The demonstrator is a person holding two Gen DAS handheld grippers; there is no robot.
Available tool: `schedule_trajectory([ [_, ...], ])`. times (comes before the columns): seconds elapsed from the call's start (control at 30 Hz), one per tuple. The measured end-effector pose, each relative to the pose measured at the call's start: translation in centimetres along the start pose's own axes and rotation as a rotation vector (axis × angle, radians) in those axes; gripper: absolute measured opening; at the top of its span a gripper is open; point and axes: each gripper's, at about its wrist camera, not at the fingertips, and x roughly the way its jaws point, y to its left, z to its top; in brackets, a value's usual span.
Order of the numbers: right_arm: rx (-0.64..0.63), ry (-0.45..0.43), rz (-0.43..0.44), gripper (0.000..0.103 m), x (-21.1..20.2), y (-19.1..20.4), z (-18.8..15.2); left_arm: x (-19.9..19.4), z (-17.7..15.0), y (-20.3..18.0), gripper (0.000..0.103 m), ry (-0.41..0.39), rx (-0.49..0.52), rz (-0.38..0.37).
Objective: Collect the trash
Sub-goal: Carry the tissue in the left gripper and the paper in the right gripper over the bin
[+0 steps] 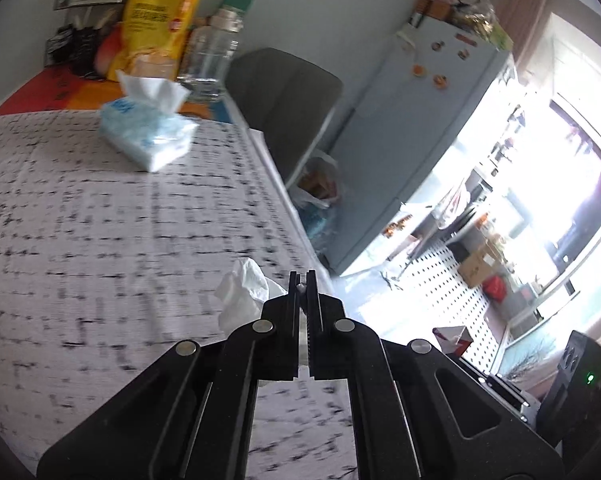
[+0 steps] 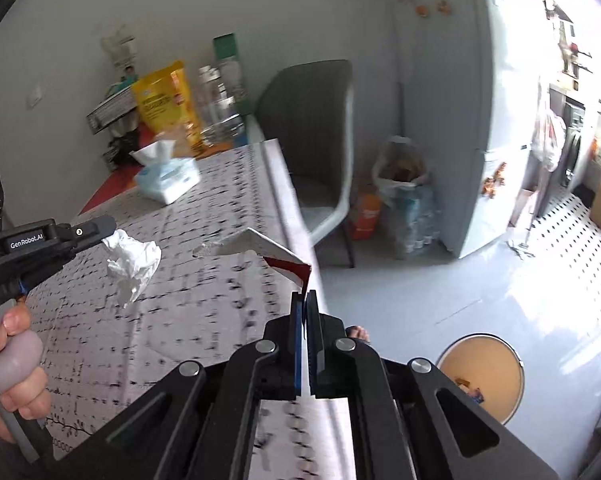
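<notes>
The left gripper (image 2: 110,227) is clamped on a crumpled white tissue (image 2: 132,266), which hangs just past its fingertips above the patterned tablecloth (image 2: 100,320); in its own wrist view its jaws stand nearly together with a scrap of white pinched between them, and the rest of the tissue bulges out to their left. Ahead of it and to its left lies a soft pack of tissues (image 1: 148,136) — one sheet standing up from the slot — and beyond that a yellow snack bag (image 1: 156,24) and a clear plastic bottle (image 1: 210,56).

To the right, the right gripper (image 2: 305,296) has its jaws pressed onto the lower corner of a torn red-and-white wrapper (image 2: 260,246), which sticks up and leftward from the tips, clear of the cloth. Past its tips stand a grey chair (image 2: 320,132) and a filled white trash bag (image 2: 400,172) on the floor. Below and right of it sits a round bin (image 2: 480,376).
</notes>
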Motion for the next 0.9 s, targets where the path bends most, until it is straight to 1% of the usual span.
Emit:
schedule_trajectory([
  [0.17,0.052,-0.01,-0.024,0.003,-0.5,-3.5,-0.2,1.6,-0.2,-4.3,0.004,0.015,0.071,-0.029],
  [0.47,0.129,-0.014,-0.076,0.003,-1.1,-10.5,-0.5,6.3,-1.7,-11.1,0.004,0.08,0.142,-0.07],
  [0.77,0.235,-0.007,-0.144,0.003,-1.1,-18.6,-1.8,11.0,-3.6,-17.1,0.004,0.151,0.212,-0.1],
  [0.9,0.283,0.004,-0.172,0.003,-0.6,-22.0,-2.8,12.9,-4.6,-19.1,0.004,0.178,0.241,-0.105],
])
